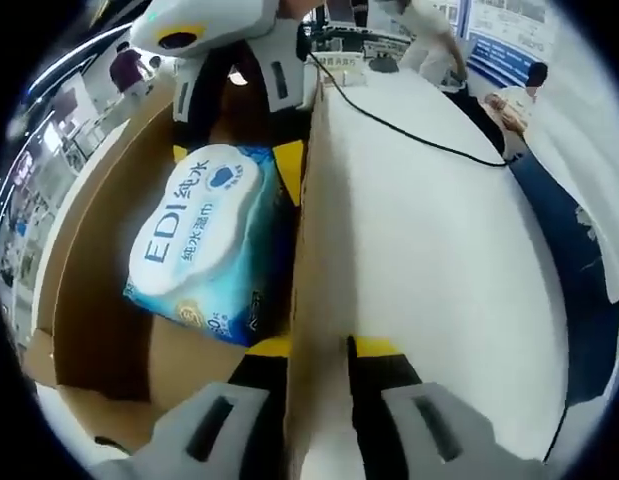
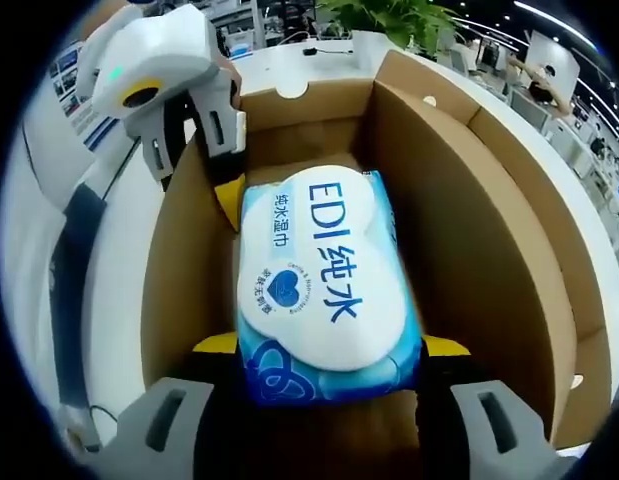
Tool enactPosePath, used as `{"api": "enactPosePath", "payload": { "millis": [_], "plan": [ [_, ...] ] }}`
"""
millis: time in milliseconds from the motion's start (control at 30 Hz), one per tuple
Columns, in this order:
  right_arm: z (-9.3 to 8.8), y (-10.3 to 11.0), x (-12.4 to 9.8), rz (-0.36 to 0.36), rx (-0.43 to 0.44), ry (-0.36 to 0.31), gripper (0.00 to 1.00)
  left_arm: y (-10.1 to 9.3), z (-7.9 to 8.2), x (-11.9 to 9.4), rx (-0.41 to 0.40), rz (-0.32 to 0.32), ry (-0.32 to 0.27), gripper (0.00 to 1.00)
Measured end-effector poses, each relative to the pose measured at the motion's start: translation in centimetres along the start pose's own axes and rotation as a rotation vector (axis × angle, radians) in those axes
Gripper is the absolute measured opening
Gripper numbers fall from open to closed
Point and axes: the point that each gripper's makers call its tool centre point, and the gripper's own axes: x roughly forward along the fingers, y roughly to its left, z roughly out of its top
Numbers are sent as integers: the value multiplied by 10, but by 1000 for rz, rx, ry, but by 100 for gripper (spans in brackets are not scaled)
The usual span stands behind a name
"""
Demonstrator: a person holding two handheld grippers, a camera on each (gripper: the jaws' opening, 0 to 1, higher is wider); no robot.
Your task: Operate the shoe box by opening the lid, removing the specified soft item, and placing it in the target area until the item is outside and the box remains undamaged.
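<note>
The cardboard shoe box [image 2: 469,220] stands open on a white table. Inside lies a soft blue-and-white pack of wet wipes [image 2: 324,290], printed "EDI". My right gripper [image 2: 329,345] has a yellow-tipped jaw pressed against each side of the pack's near end and is shut on it. In the left gripper view the pack [image 1: 204,240] sits tilted in the box, with the right gripper [image 1: 234,152] reaching in from the far end. My left gripper [image 1: 319,347] is shut on the box's long side wall [image 1: 314,200], one jaw inside and one outside. It also shows as the left gripper [image 2: 194,175] on that wall.
The white table [image 1: 439,260] stretches along the box's outer side, with a black cable [image 1: 419,140] across it. A person [image 1: 429,40] stands at its far end. A green plant [image 2: 389,20] stands beyond the box. The box's tall far wall [image 2: 579,300] rises on the right.
</note>
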Motion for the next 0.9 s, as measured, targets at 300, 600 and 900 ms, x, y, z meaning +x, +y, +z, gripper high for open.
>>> {"api": "enactPosePath", "payload": {
  "millis": [300,600,900],
  "plan": [
    [-1,-1,0,-2,5,-1,68,-7,4,-7,-69,-17,-4,46],
    [-2,-2,-1,-2,4,-2,68,-10,12,-28,-99,0,-45,55],
    [-3,-2,-1,-2,4,-4,68,-1,40,-69,-102,53,-183,60]
  ]
}}
